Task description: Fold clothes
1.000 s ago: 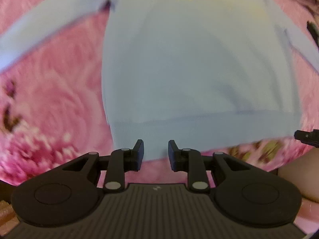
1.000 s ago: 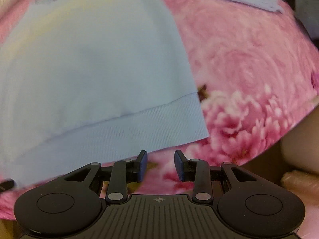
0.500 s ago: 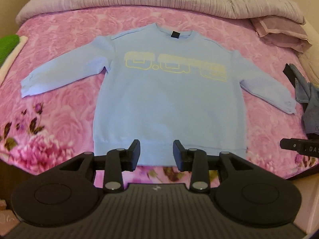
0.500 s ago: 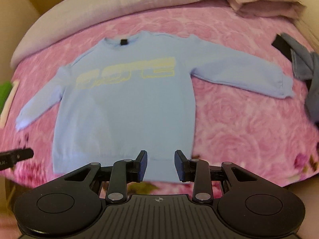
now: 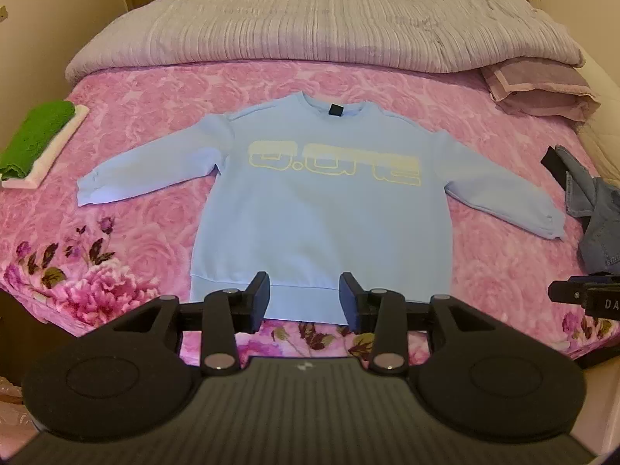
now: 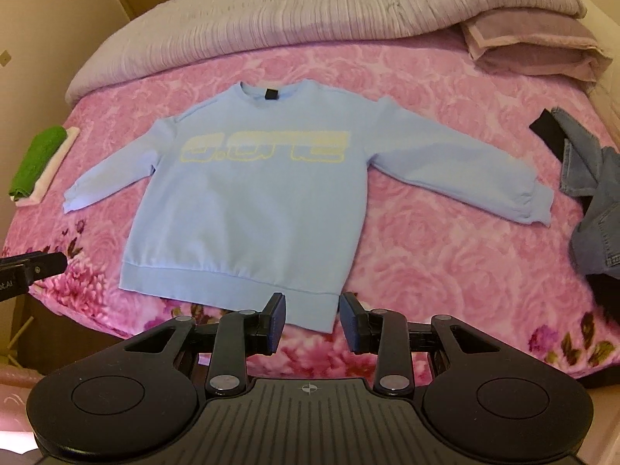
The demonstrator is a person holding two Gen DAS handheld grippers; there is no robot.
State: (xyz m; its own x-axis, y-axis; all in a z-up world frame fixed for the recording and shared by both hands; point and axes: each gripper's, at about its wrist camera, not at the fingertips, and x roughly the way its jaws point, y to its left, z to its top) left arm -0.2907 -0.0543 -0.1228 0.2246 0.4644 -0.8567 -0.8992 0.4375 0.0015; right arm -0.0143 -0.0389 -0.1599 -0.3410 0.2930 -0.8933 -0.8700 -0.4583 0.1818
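A light blue sweatshirt (image 5: 321,209) (image 6: 248,201) with pale yellow lettering lies flat and face up on the pink floral bedspread (image 5: 155,89), both sleeves spread out to the sides. My left gripper (image 5: 305,297) hovers well above the hem near its middle; its jaws are opening and nothing is between them. My right gripper (image 6: 312,317) hangs above the hem's right corner, open and empty. Each view catches the other gripper's tip at its edge.
A folded green and white towel (image 5: 37,143) lies at the bed's left edge. Denim clothes (image 5: 593,209) are heaped at the right edge. A grey quilt (image 5: 310,27) and a folded mauve blanket (image 5: 538,85) lie across the head of the bed.
Both grippers have risen and pulled back from the hem, so the whole sweatshirt and bed now show. The left jaws have spread wider.
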